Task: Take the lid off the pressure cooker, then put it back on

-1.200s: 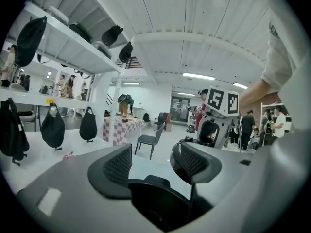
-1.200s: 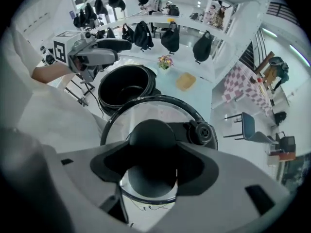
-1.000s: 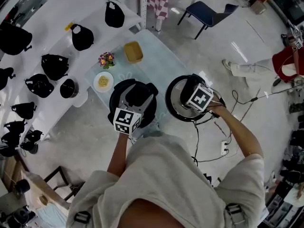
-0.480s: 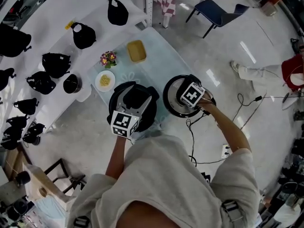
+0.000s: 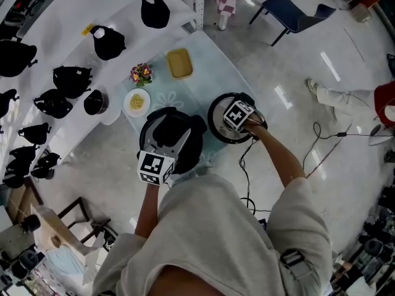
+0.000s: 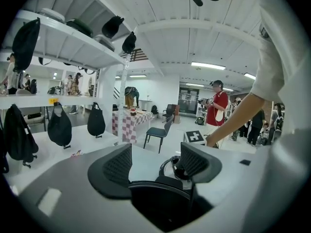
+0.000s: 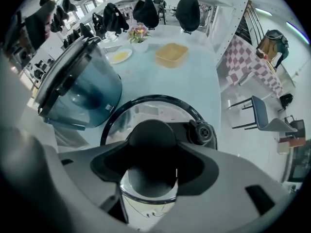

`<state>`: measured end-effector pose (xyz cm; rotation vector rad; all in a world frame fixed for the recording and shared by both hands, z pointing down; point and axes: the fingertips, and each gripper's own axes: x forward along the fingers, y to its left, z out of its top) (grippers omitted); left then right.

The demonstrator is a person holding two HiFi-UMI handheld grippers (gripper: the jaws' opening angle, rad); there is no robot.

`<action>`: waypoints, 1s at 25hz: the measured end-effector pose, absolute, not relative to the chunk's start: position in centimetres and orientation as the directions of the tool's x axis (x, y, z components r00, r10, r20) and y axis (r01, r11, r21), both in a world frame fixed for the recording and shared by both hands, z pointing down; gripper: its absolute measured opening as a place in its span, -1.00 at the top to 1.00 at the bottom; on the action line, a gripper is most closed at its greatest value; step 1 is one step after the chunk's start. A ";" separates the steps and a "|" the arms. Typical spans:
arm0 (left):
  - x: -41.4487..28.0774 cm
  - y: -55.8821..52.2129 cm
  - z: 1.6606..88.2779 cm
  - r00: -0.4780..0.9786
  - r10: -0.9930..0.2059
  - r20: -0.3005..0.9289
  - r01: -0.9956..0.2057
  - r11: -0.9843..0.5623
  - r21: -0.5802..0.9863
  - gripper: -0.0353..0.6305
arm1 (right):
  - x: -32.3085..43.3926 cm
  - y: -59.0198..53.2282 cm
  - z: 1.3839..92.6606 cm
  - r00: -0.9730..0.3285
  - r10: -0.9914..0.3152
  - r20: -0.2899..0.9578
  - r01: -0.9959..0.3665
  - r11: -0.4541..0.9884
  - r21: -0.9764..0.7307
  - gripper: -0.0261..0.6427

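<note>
The open pressure cooker [image 5: 192,148], black-rimmed, stands on the pale blue table [image 5: 207,82]; in the right gripper view the cooker [image 7: 77,91] shows at the left. My left gripper [image 5: 176,132] reaches over its near side. Its jaws [image 6: 155,161] stand apart with a dark part of the cooker low between them; I cannot tell whether they press on it. The round lid [image 5: 216,127] hangs low over the table's right corner, beside the cooker. My right gripper [image 5: 235,116] points straight down, shut on the lid's black knob [image 7: 151,132]. The lid [image 6: 171,165] also shows beyond the left jaws.
A yellow tray [image 5: 179,63], a flower pot [image 5: 141,74] and a plate of food [image 5: 136,102] sit at the table's far end. A white shelf with black bags [image 5: 71,79] runs along the left. A blue chair [image 5: 290,14] and a floor cable [image 5: 248,165] lie to the right.
My right gripper has sunk with the lid toward the table beside the cooker. The left gripper has stayed at the cooker.
</note>
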<state>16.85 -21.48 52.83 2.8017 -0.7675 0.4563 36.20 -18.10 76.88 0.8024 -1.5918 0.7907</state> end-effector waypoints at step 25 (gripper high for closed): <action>14.1 -22.5 52.6 0.777 -0.522 0.353 -0.582 -0.809 0.085 0.00 | 36.3 -20.4 80.1 -0.134 -0.080 0.988 -0.859 0.506 -0.075 0.04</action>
